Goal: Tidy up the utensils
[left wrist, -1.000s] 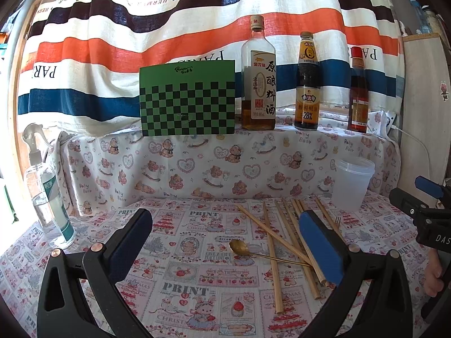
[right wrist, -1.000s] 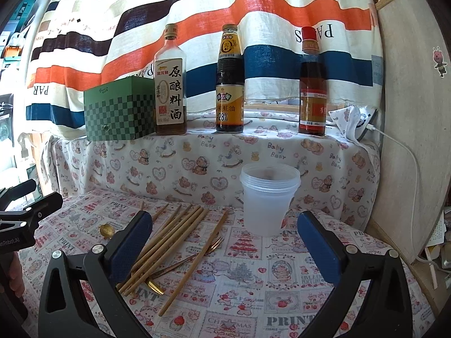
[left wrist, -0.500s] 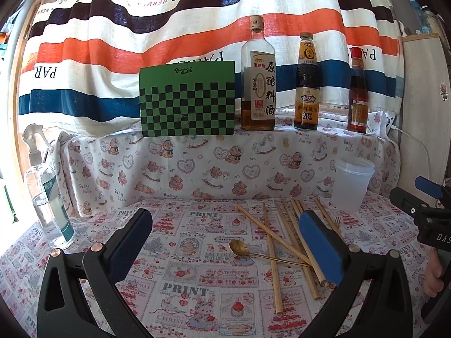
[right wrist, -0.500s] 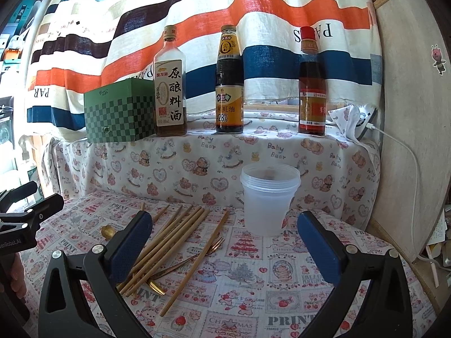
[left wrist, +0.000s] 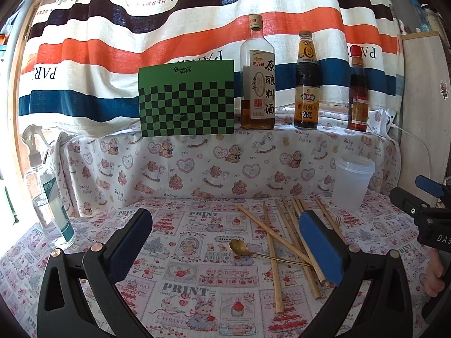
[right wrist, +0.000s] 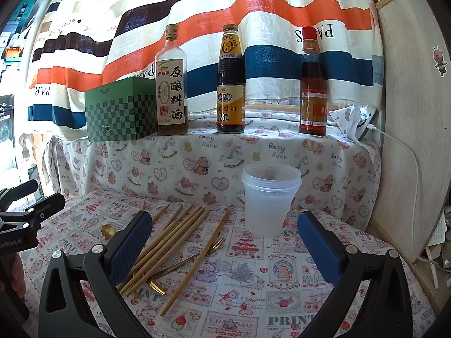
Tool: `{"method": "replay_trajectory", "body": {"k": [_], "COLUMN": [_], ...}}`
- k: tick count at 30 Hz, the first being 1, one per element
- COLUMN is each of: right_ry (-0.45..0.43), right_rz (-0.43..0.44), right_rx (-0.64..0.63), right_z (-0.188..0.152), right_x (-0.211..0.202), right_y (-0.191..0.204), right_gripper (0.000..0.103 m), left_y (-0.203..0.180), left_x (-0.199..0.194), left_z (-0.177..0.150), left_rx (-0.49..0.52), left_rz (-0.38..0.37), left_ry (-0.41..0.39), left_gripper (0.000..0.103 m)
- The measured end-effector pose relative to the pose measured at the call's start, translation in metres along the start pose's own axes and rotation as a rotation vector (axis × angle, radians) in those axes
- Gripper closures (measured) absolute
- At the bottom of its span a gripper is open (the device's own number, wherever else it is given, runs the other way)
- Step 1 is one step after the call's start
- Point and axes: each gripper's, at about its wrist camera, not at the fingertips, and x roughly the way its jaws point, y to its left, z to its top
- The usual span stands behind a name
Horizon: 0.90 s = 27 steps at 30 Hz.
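Note:
Several wooden chopsticks (left wrist: 272, 242) lie scattered on the patterned tablecloth, with a gold spoon (left wrist: 239, 246) and a gold fork (left wrist: 336, 221) among them. In the right wrist view the chopsticks (right wrist: 174, 236) lie left of centre, with the fork (right wrist: 214, 246) and the spoon (right wrist: 108, 230). A clear plastic cup (right wrist: 269, 198) stands empty behind them; it also shows in the left wrist view (left wrist: 352, 181). My left gripper (left wrist: 225, 249) is open and empty above the cloth, left of the pile. My right gripper (right wrist: 225, 249) is open and empty, in front of the cup.
A green checkered box (left wrist: 186, 100) and three sauce bottles (left wrist: 258, 76) stand on the raised shelf at the back. A spray bottle (left wrist: 46, 188) stands at the table's left edge. A white cable (right wrist: 406, 152) hangs at the right wall.

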Motion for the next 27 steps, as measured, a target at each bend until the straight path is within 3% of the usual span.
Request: {"method": "replay_trajectory", "body": {"k": [27], "right_ry": [0.002], "right_rz": [-0.010], "right_rx": [-0.013], "right_z": [-0.0008], "right_x": [0.0005], "right_y": [0.0009], "right_gripper": [0.000], "left_y": [0.0004], "left_x": [-0.0036], "left_z": [0.0005], "left_rx": [-0.010], "left_rz": [0.002], "left_ry": [-0.013], "left_gripper": [0.000]}}
